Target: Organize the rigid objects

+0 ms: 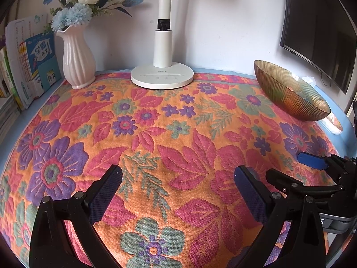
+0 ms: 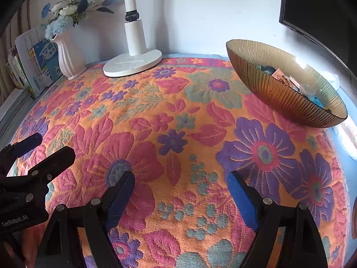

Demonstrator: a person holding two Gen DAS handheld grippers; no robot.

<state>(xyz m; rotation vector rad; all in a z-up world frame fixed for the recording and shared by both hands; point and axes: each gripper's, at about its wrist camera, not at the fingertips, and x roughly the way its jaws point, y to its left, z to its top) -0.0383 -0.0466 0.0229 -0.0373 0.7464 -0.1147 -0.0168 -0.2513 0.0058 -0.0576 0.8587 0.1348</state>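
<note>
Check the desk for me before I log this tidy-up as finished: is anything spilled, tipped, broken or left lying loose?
Nothing stands out. The ribbed amber glass bowl sits upright holding small items, the floral tablecloth has nothing loose on it, and the white ribbed vase and white lamp base stand upright. Both grippers, left and right, are open and empty.

I am seeing a floral cloth [image 1: 156, 134] covering the surface, orange with red leaves and purple flowers. At the back a white lamp base [image 1: 162, 77] is standing on the cloth, its post rising out of view. A ribbed pale vase [image 1: 77, 60] of blue and white flowers is standing left of it, with books [image 1: 33, 67] leaning just beside it. A dark monitor [image 2: 323, 11] is showing at the upper right.
</note>
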